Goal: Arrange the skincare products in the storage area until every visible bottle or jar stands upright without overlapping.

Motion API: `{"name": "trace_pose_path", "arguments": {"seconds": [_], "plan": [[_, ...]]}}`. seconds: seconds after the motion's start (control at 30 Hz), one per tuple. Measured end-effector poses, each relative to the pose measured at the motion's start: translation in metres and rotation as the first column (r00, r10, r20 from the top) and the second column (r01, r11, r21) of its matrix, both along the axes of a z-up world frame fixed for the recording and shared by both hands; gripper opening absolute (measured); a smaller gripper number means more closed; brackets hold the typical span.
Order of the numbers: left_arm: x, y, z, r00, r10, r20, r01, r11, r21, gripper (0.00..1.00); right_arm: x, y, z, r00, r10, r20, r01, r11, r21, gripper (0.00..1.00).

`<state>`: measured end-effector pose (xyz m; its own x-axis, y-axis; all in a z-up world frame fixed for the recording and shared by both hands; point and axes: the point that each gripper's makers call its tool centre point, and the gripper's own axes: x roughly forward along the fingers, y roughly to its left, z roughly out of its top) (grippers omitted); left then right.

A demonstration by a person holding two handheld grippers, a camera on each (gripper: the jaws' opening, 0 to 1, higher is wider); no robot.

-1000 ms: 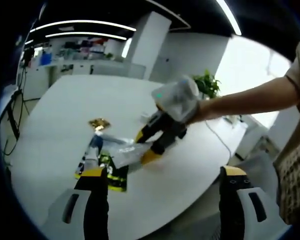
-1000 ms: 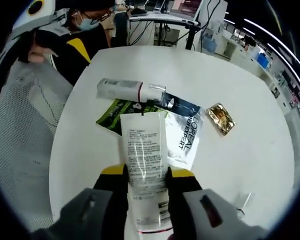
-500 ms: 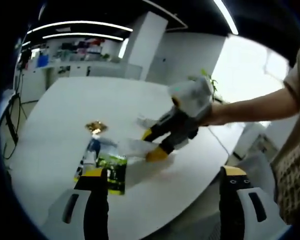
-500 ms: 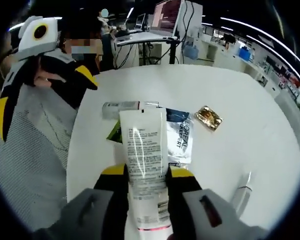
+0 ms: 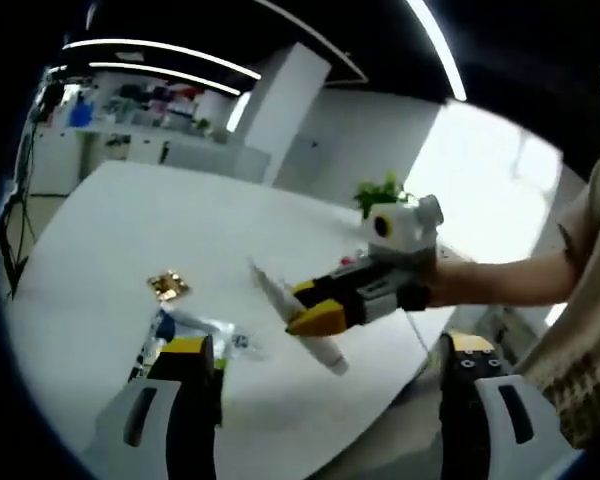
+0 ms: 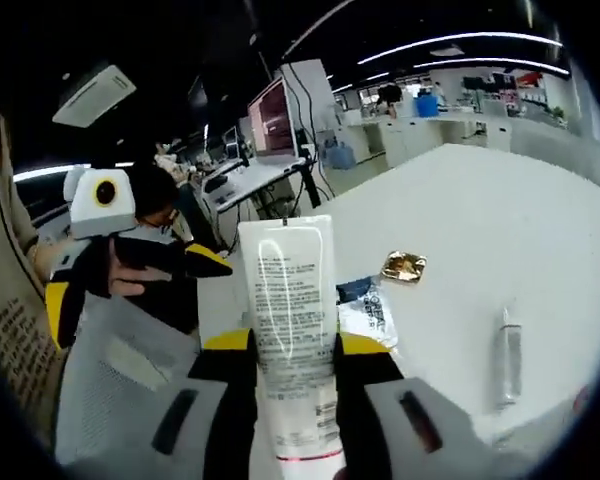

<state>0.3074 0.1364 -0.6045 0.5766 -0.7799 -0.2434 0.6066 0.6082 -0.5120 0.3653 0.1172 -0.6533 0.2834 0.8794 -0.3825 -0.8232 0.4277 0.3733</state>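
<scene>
Right gripper [image 6: 290, 350] has its yellow-tipped jaws clamped on a white squeeze tube with fine printed text [image 6: 289, 330], held lifted above the round white table [image 6: 480, 215]; in the left gripper view the same tube [image 5: 280, 300] sticks out slanted from those jaws over the near edge of the table. Left gripper [image 5: 325, 345] jaws stand wide apart, nothing between them, hovering off the near edge.

Lying flat near the table's near edge: a clear-and-blue printed sachet [image 6: 368, 312], and just beyond it a small gold foil packet [image 6: 404, 266], apart from the sachet. A slim clear tube with a white cap [image 6: 508, 355] lies on its side toward the right edge, well apart from the sachet. Gold packet [image 5: 166, 286] and sachet [image 5: 195, 330] also sit ahead of the left gripper.
</scene>
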Motion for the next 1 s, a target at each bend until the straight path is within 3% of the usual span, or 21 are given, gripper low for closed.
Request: {"name": "trace_pose_path", "arguments": {"seconds": [0.07, 0.13, 0.4, 0.57, 0.8, 1.0], "plan": [[-0.001, -0.005, 0.007, 0.999, -0.018, -0.026, 0.017, 0.999, -0.050, 0.92, -0.003, -0.002, 0.011, 0.999, -0.030, -0.018, 0.031, 0.997, 0.067, 0.28], [0.000, -0.008, 0.013, 0.999, -0.031, -0.013, 0.031, 0.998, -0.049, 0.92, -0.006, -0.005, 0.021, 0.998, -0.052, -0.043, 0.057, 0.991, 0.120, 0.28], [0.005, -0.019, 0.041, 0.998, -0.067, 0.020, 0.069, 0.993, -0.096, 0.91, -0.026, -0.018, 0.045, 0.996, -0.066, -0.054, 0.076, 0.972, 0.224, 0.28], [0.001, -0.025, 0.051, 0.993, -0.113, 0.029, 0.116, 0.988, -0.099, 0.81, -0.042, -0.021, 0.051, 0.999, -0.025, -0.038, 0.034, 0.968, 0.249, 0.27], [-0.008, -0.038, 0.064, 0.987, -0.155, 0.047, 0.160, 0.978, -0.137, 0.75, -0.063, -0.024, 0.083, 0.999, 0.025, -0.032, -0.011, 0.924, 0.383, 0.27], [-0.012, -0.048, 0.081, 0.982, -0.178, 0.070, 0.188, 0.967, -0.170, 0.65, -0.081, -0.024, 0.100, 0.997, 0.073, -0.007, -0.063, 0.904, 0.424, 0.28]]}}
